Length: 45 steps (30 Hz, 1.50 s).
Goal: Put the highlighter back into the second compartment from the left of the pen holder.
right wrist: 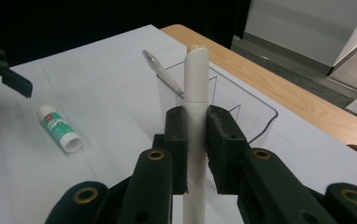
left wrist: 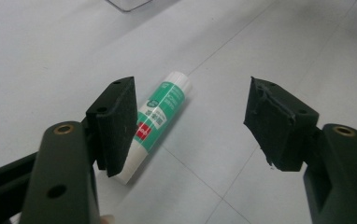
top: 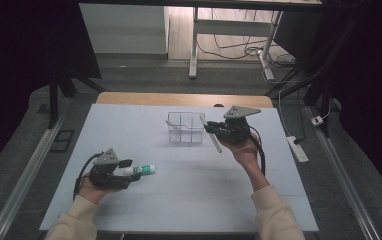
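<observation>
A white and green glue stick lies flat on the white table. My left gripper is open at its near end. In the left gripper view the glue stick lies on the table partly behind the left jaw, apart from the right one, with my left gripper spread wide. My right gripper is shut on a white marker, held just right of a clear divided box. Seen from the right gripper, the marker stands up between the jaws of my right gripper, above the box.
A thin white pen leans in the clear box. The glue stick and my left gripper also appear at the left of the right gripper view. The table's wooden far edge lies behind the box.
</observation>
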Available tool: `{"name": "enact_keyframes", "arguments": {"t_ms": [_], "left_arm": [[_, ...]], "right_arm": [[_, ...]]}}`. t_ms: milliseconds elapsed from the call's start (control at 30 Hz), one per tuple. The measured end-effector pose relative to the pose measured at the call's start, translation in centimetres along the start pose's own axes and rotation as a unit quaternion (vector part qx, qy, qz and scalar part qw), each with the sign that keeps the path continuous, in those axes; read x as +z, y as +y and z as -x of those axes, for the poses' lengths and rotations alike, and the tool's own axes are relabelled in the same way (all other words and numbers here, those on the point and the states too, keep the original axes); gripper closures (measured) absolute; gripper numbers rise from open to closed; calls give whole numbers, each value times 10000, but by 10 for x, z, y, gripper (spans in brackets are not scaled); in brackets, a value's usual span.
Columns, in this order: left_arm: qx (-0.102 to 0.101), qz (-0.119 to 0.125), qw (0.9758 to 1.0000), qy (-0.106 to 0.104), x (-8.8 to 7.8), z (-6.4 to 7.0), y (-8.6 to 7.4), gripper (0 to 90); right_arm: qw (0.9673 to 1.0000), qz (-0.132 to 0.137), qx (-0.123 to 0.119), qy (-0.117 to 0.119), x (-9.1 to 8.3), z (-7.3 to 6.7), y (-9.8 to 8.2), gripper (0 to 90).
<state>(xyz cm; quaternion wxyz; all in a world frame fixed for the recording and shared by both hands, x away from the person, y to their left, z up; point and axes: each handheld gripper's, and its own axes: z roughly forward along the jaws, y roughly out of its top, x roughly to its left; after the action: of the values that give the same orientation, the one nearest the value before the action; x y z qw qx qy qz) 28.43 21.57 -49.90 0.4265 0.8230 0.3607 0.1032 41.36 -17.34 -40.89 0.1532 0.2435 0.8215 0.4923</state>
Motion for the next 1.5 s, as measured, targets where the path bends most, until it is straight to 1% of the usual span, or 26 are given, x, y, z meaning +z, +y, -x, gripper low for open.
{"name": "enact_keyframes", "arguments": {"t_ms": [167, 333, 533, 667, 833, 1067, 1267, 1500], "left_arm": [[-5, 5, 10000, 2, 0, 0, 0, 347], [3, -1, 10000, -10, 0, 0, 0, 345], [-10, 16, 10000, -13, -1, -1, 0, 345], [-12, 9, 10000, -15, 0, -1, 0, 345], [-25, 19, 10000, -15, 0, -1, 0, 345], [-31, 16, 10000, -30, 0, -2, -1, 345], [-38, 34, 10000, -42, -1, -3, -1, 345], [-45, 48, 10000, -53, -1, -4, -1, 345]], "right_arm": [[9999, 105, 55, -50, -1, 2, 5, 779], [9998, 201, 63, -40, 1, 2, 10, 779], [9996, 257, 102, -55, 4, 4, 16, 779], [9993, 343, 125, -82, 6, 5, 20, 779], [9989, 406, 164, -144, 10, 8, 25, 779], [9981, 527, 250, -201, 22, 11, 37, 779], [9973, 629, 283, -254, 38, 13, 46, 779], [9962, 724, 405, -281, 57, 18, 52, 779]]}}
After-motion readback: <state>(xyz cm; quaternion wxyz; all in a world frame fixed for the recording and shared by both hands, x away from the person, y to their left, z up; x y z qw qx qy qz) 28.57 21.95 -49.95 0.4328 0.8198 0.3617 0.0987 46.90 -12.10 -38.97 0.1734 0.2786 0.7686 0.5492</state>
